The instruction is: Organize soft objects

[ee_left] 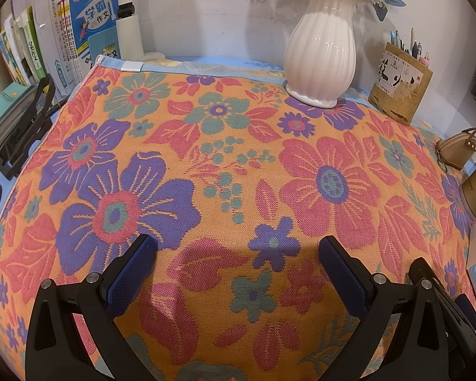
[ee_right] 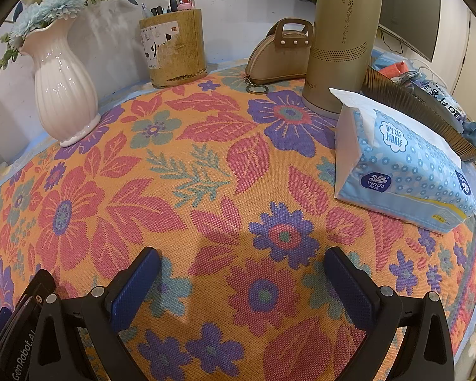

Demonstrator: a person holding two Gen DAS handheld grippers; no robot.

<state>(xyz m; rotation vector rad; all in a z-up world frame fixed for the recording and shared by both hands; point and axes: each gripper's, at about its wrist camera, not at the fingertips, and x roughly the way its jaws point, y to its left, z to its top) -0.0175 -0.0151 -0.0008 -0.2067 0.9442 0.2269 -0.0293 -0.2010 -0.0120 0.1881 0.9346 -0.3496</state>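
Note:
An orange floral woven cloth (ee_left: 231, 171) lies spread flat over the desk; it also fills the right wrist view (ee_right: 206, 190). My left gripper (ee_left: 238, 247) is open and empty, hovering just above the cloth's near part. My right gripper (ee_right: 241, 260) is open and empty, also just above the cloth. A blue Vinda soft tissue pack (ee_right: 406, 171) lies on the cloth to the right of my right gripper. A small beige zip purse (ee_right: 280, 60) with a key ring sits at the far edge.
A white vase (ee_left: 320, 50) with blue flowers stands on the cloth's far edge. A pen holder (ee_left: 399, 92), an olive bottle (ee_right: 342, 41) and a dark fluted tray (ee_right: 422, 104) stand at right. Books (ee_left: 63, 41) and a lamp base (ee_left: 130, 31) stand at far left.

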